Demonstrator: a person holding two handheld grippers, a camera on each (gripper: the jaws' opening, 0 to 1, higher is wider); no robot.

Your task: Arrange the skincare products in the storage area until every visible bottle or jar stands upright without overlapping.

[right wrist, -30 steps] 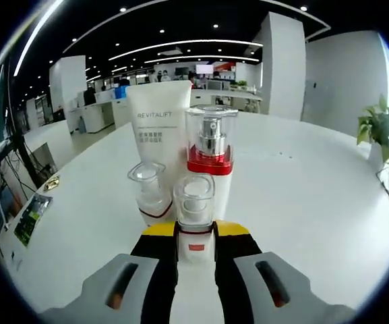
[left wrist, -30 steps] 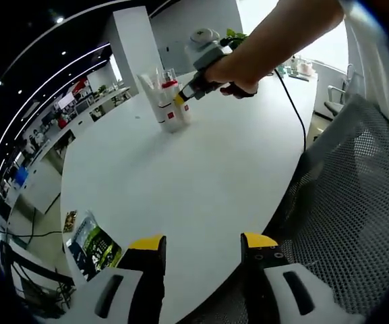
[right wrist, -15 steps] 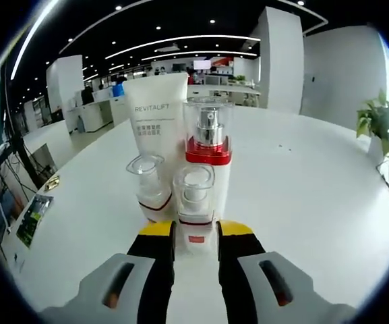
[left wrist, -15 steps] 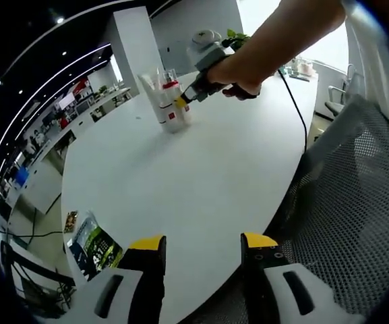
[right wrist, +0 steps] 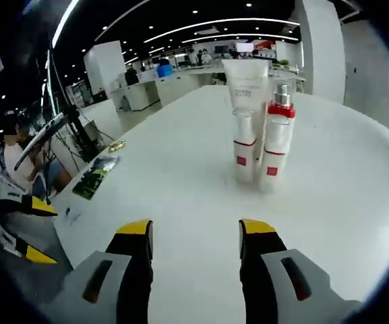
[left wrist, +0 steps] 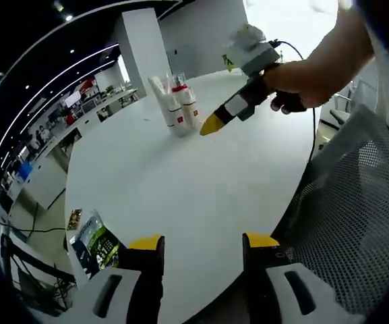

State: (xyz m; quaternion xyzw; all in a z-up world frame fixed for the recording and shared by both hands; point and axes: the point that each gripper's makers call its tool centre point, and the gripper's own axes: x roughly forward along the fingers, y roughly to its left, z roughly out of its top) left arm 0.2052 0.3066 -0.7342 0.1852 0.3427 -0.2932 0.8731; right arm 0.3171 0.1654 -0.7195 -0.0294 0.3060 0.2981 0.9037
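From the right gripper view, my right gripper [right wrist: 195,236] sits nearest, its yellow-tipped jaws spread wide with nothing between them, over the bare white table [right wrist: 181,196]. Beyond the jaws, well apart from them, the skincare cluster stands upright near the middle of the table: two small bottles [right wrist: 245,148] with red labels in front, touching side by side, a pump bottle [right wrist: 280,111] with a red collar rising just behind the right one, and a tall white tube [right wrist: 246,79] behind them all. Left of that cluster, near the table edge, lies a green packet [right wrist: 94,177]. At the far left edge I catch the yellow tips of my left gripper [right wrist: 25,229]. From the left gripper view, my left gripper [left wrist: 201,246] is also wide open and empty, hovering at the table's near edge [left wrist: 181,202], with the packet [left wrist: 93,241] just left of its jaws and a mesh chair back [left wrist: 356,223] to the right. Farther on, a hand [left wrist: 295,84] holds the right gripper [left wrist: 211,125] above the table, its tips just beside the bottle cluster [left wrist: 177,108] and not touching it.
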